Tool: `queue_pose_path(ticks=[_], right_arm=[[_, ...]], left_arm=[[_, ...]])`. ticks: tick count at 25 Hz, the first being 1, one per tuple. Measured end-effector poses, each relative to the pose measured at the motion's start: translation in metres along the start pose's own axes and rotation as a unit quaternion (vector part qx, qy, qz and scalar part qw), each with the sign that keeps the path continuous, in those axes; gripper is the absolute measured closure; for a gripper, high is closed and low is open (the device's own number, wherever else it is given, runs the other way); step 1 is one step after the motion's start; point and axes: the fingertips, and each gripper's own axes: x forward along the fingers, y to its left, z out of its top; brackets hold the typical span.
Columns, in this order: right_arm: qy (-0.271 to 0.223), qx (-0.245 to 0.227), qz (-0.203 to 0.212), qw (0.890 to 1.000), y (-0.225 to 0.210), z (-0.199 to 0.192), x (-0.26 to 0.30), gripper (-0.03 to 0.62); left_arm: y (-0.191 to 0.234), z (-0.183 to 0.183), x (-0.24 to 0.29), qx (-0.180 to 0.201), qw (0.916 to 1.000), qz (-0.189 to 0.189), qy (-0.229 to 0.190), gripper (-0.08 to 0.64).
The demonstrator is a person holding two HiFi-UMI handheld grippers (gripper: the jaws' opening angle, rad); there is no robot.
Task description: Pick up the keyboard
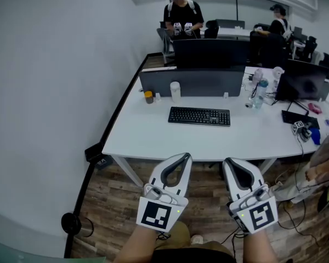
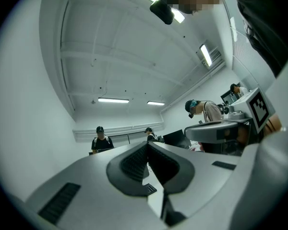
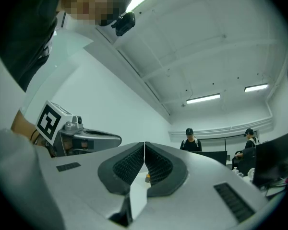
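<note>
Fingers [image 2: 86, 176] clenched empty, left gripper [image 1: 183, 156] and right gripper [image 1: 228, 160] face the keyboard [image 1: 199, 116] beyond them on the table [image 1: 142, 138], likely light, stiff, best pinched at both ends.

A white desk [image 1: 148, 138] stands on a wood-plank floor [image 1: 112, 199], with a grey divider panel [image 1: 208, 84] along its far edge. Just in front of the panel stand a white cylinder [image 1: 175, 91] and a small amber jar [image 1: 148, 97]; further right are a clear bottle [image 1: 257, 99] and a dark monitor [image 1: 301, 81]. Behind the desk, one person [image 1: 182, 16] stands and a second person [image 1: 278, 25] sits.
</note>
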Motion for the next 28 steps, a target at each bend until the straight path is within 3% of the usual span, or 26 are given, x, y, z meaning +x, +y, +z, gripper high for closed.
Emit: queue_pose_path(ticks=[4, 17, 24, 28], right_arm=[[-0.003, -0.003, 0.005, 1.000, -0.001, 0.000, 0.002, 0.558], [0.014, -0.022, -0.002, 1.000, -0.034, -0.026, 0.019, 0.558], [0.004, -0.015, -0.027, 1.000, -0.058, -0.045, 0.041, 0.558], [0.018, -0.026, -0.021, 0.999, -0.064, -0.055, 0.060, 0.558]], left_arm=[[0.004, -0.004, 0.004, 0.022, 0.9997, 0.006, 0.007, 0.552], [0.026, -0.025, 0.048, 0.012, 0.9999, 0.007, -0.008, 0.552], [0.039, -0.043, 0.071, 0.035, 0.9994, 0.001, -0.009, 0.552], [0.056, -0.049, 0.086, 0.023, 0.9997, 0.001, -0.010, 0.552]])
